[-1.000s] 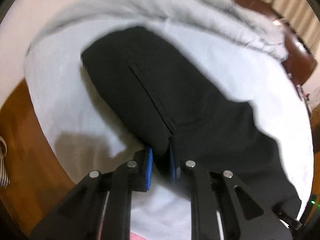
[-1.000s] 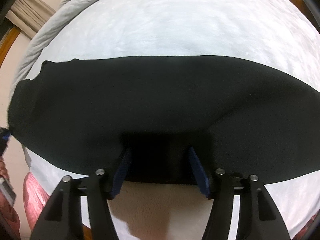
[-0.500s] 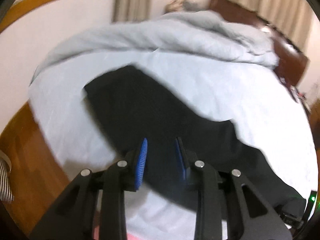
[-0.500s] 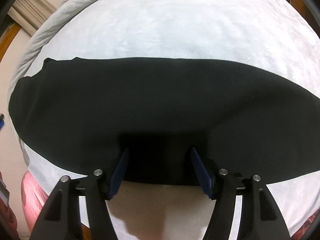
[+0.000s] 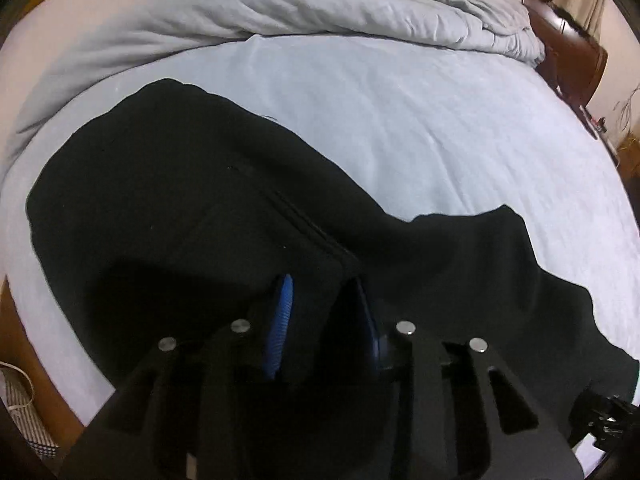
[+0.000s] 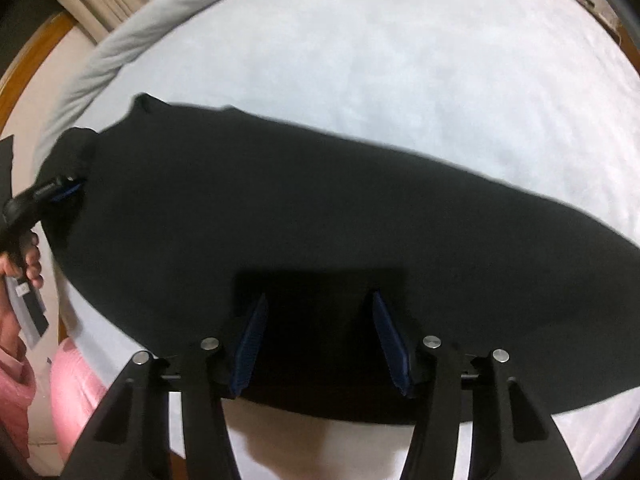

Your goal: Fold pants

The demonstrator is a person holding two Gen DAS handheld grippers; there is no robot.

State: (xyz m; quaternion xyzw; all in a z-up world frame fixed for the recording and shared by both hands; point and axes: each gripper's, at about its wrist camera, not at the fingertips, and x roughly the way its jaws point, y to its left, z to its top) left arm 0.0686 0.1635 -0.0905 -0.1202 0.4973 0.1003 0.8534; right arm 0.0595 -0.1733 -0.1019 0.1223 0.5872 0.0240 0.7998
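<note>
The black pants point(image 5: 208, 216) lie spread across the pale blue bed sheet point(image 5: 420, 120). In the left wrist view my left gripper point(image 5: 322, 300) is open, its blue pads apart over the pants near a seam, with nothing clamped. In the right wrist view the pants point(image 6: 320, 220) stretch from left to right. My right gripper point(image 6: 318, 316) is open over their near edge, jaws wide apart. The left gripper also shows in the right wrist view point(image 6: 60, 190) at the far left end of the pants.
A crumpled grey duvet point(image 5: 320, 4) lies along the far side of the bed. A dark wooden headboard point(image 5: 568, 36) stands at the back right. The wooden bed frame point(image 5: 12, 320) runs at the left. Pink fabric point(image 6: 76, 384) shows at the bed's near left.
My left gripper has let go of the pants and opened, then moved forward over them. My right gripper stays open and has shifted slightly to the left along the pants' edge.
</note>
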